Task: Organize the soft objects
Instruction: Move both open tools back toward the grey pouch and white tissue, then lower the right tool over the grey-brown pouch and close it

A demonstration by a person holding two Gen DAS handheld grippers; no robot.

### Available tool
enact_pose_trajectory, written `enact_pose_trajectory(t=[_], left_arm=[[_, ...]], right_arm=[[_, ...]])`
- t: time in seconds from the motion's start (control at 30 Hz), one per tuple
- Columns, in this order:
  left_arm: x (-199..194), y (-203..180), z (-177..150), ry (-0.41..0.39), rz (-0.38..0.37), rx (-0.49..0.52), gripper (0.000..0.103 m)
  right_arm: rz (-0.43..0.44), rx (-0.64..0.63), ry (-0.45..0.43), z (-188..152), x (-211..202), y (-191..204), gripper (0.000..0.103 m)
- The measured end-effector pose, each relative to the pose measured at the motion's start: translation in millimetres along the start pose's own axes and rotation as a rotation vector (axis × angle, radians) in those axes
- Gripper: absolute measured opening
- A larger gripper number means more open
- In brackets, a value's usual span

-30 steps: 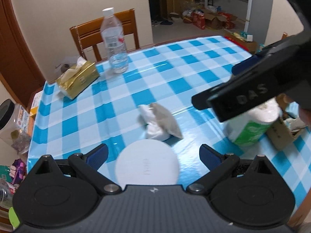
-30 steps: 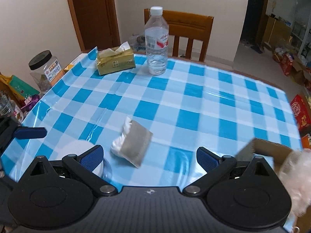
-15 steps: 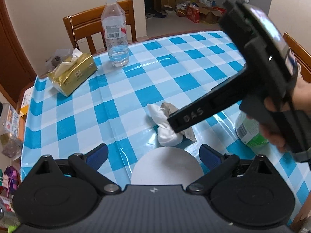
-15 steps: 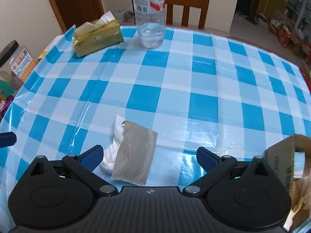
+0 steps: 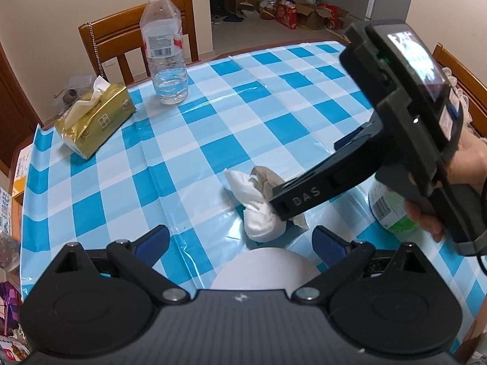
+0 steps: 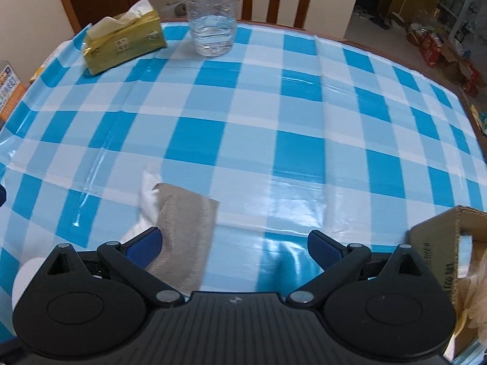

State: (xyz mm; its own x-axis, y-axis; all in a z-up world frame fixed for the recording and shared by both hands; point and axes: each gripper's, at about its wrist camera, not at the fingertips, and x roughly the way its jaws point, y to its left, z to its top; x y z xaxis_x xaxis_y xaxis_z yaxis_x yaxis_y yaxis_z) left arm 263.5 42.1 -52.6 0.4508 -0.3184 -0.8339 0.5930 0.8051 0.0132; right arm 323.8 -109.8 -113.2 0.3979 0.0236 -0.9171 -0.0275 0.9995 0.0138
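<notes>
A crumpled white cloth (image 5: 258, 210) with a grey-beige cloth (image 5: 269, 179) folded on it lies on the blue checked tablecloth (image 5: 213, 127). In the right wrist view the grey cloth (image 6: 185, 228) lies over the white one (image 6: 146, 194), just ahead of my right gripper's left finger. My right gripper (image 6: 232, 243) is open and low over the table; its body reaches over the cloths in the left wrist view. My left gripper (image 5: 240, 240) is open and empty, behind a white round lid (image 5: 264, 269).
A water bottle (image 5: 164, 45) and a gold tissue pack (image 5: 96, 121) stand at the table's far side before a wooden chair (image 5: 121, 42). A cardboard box (image 6: 438, 243) sits at the right edge. A green-and-white roll (image 5: 392, 210) stands behind the right hand.
My right gripper has moved forward and down toward the cloths, which now sit at its left finger. The left view has shifted slightly closer.
</notes>
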Motion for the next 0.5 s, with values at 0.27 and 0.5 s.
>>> enact_pose_trajectory(t=[0.27,0.5], left_arm=[[1.6,-0.4,3.4,-0.01,-0.005,0.008,0.099],[2.3,-2.4,4.4,-0.016,-0.006,0.025,0.099]], right_arm=[[-0.082,-0.003,0.014,-1.5,-6.1,-12.1,0.103],[-0.126,-0.034,-0.002,-0.4,-13.3,-15.8,0.103]])
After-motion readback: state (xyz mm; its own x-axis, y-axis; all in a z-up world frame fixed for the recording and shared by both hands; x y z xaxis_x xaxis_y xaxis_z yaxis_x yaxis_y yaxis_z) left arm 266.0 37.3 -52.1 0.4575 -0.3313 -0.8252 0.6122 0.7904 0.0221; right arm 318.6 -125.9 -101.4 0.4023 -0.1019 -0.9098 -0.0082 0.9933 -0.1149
